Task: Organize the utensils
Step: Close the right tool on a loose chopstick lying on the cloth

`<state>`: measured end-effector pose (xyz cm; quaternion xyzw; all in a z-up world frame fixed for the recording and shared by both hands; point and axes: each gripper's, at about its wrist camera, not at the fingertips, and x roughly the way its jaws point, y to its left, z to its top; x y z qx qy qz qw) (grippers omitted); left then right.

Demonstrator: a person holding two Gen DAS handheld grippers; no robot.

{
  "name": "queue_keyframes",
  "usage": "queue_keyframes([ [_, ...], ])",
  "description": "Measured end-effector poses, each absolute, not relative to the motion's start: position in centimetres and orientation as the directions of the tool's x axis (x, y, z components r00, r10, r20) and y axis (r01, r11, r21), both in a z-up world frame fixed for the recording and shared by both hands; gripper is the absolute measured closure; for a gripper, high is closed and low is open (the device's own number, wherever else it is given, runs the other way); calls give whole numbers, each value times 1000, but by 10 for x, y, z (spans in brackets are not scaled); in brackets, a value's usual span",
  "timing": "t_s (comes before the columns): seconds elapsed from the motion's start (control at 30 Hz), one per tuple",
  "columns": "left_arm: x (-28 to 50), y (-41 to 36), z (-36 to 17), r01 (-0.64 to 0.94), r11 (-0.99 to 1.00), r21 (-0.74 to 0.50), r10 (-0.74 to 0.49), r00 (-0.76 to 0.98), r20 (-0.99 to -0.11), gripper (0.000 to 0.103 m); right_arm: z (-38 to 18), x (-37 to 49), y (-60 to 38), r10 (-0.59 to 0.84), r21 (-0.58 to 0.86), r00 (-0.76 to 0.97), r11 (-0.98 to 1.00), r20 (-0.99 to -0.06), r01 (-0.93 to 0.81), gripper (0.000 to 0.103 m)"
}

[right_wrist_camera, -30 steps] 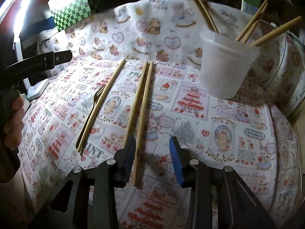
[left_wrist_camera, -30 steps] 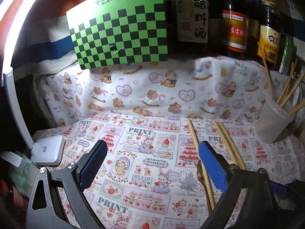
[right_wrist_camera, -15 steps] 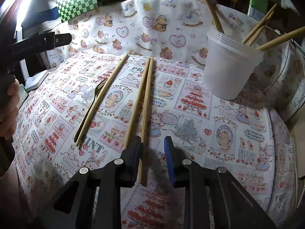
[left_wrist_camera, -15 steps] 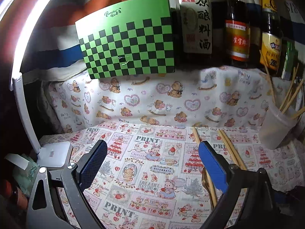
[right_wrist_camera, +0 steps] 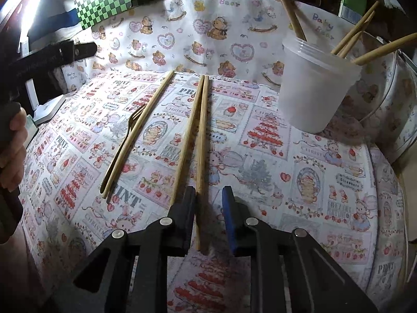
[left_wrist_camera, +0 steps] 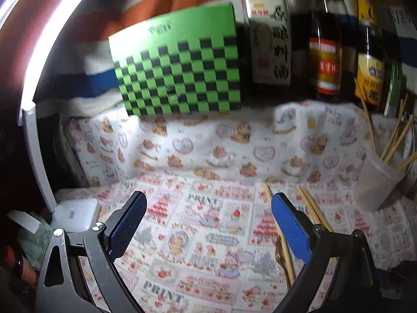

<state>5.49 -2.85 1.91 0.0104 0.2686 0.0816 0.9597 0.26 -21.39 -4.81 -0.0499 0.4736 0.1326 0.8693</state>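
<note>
Your right gripper is sitting at the bottom centre of the right wrist view with its jaws narrowed down around the near end of one chopstick. That stick is running right between the pads, touching or almost touching the left one, while a gap is still showing on the right side, so you're straddling it rather than pinching it. Its twin chopstick is lying just beside it, passing outside the left jaw, and the two are meeting at their far tips up near the middle of the frame.

Over to the left, a single chopstick is lying diagonally with a gold fork tucked right against it. All of it is resting on the counter's patterned cloth.

The plastic cup is standing upright in the upper right, well apart from the loose sticks, already holding several chopsticks that are leaning out over its rim.

Your left gripper is hovering above the cloth in the lower part of the left wrist view, jaws spread wide with nothing between them. In the right wrist view your left hand is showing at the left edge, wrapped around that gripper's handle.
</note>
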Motion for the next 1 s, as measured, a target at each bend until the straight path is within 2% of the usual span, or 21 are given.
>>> queue_keyframes([
  [0.13,52,-19,22,-177,983,41,175,866,-468,7,-49,6,-209,173,15,522,956,-835,-294,80],
  [0.27,54,-17,23,-219,971,93,238,870,-432,7,-49,20,-197,140,-9,497,958,-857,-286,80],
  [0.47,69,-5,16,-202,975,87,218,836,-503,7,-50,73,-180,106,-5,428,968,-898,-250,82],
  [0.63,88,17,0,-233,971,48,216,778,-589,7,-53,113,-165,81,-19,429,974,-900,-224,84],
  [0.77,102,28,-12,-260,964,60,239,742,-626,7,-54,141,-156,84,-8,437,979,-895,-206,85],
  [0.87,110,32,-21,-269,960,74,251,718,-650,7,-55,156,-153,80,-4,449,983,-890,-183,93],
  [1.0,118,36,-32,-265,962,64,235,689,-686,7,-56,169,-146,51,-46,473,980,-880,-191,95],
])
